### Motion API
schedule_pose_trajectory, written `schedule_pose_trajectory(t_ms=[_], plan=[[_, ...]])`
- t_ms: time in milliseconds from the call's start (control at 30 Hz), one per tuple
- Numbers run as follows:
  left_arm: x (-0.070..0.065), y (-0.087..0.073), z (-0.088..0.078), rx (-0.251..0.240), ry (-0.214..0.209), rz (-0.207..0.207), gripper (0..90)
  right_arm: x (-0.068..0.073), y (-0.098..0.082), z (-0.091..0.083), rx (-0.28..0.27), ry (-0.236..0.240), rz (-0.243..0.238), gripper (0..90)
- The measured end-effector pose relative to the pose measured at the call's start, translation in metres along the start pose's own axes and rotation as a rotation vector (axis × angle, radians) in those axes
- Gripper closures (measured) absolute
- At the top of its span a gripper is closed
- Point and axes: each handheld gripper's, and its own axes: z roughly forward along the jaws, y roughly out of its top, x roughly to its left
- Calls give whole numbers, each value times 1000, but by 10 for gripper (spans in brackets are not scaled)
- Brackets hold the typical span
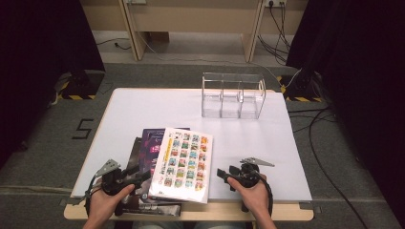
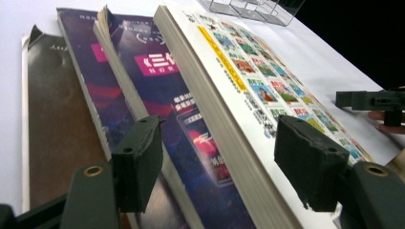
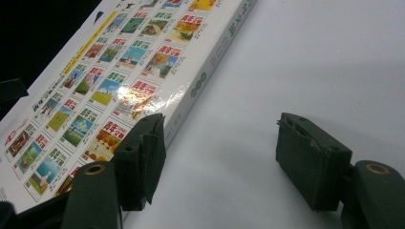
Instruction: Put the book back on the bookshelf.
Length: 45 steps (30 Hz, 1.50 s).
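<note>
While parted wide at the fanned books (image 1: 179, 162), both sets of fingers grip nothing. Stands bare-celled at the bench's (image 1: 143, 107) far edge: clear divided rack (image 1: 232, 95).

Left hand (image 1: 106, 202) low at near table edge (image 1: 191, 211), wrapped round left gripper (image 1: 138, 177), jaws wide apart, aimed rightward along edge. Right hand (image 1: 253, 193) also at near edge, holding right gripper (image 1: 223, 172), jaws spread wide, nothing between, aimed leftward toward left gripper. Both forearms enter from below edge.
</note>
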Motion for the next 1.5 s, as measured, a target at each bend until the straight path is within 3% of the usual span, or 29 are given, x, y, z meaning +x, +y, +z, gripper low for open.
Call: schedule_pose_trajectory(t_ms=[100,233,300,467,567,767,900,967,1067,1233,1267,1433,1500], plan=[[-4,7,4,-5,-9,0,382,1,4,-2,22,-16,12,433],[-5,13,11,-7,-32,-25,374,8,11,-3,2,-13,-15,415],[-5,16,15,23,-20,-16,396,13,14,-2,12,-4,-1,407],[-8,23,30,112,-21,-27,343,22,16,9,52,32,4,405],[-11,28,39,153,-30,-29,379,26,19,15,83,49,8,404],[-13,38,52,200,-39,-48,456,26,22,24,118,74,66,406],[-8,45,58,212,-42,-72,475,26,24,29,145,98,95,408],[-3,49,63,200,-68,-53,480,26,25,32,148,99,90,408],[-1,49,67,246,-34,-89,480,26,26,36,157,104,102,410],[0,49,70,247,-35,-83,486,27,25,40,179,115,116,414],[-1,48,69,256,-15,-84,494,27,25,41,177,117,110,414],[2,51,67,241,-23,-152,528,26,27,43,181,129,138,410],[1,51,66,233,-23,-159,539,25,26,43,178,132,144,411]])
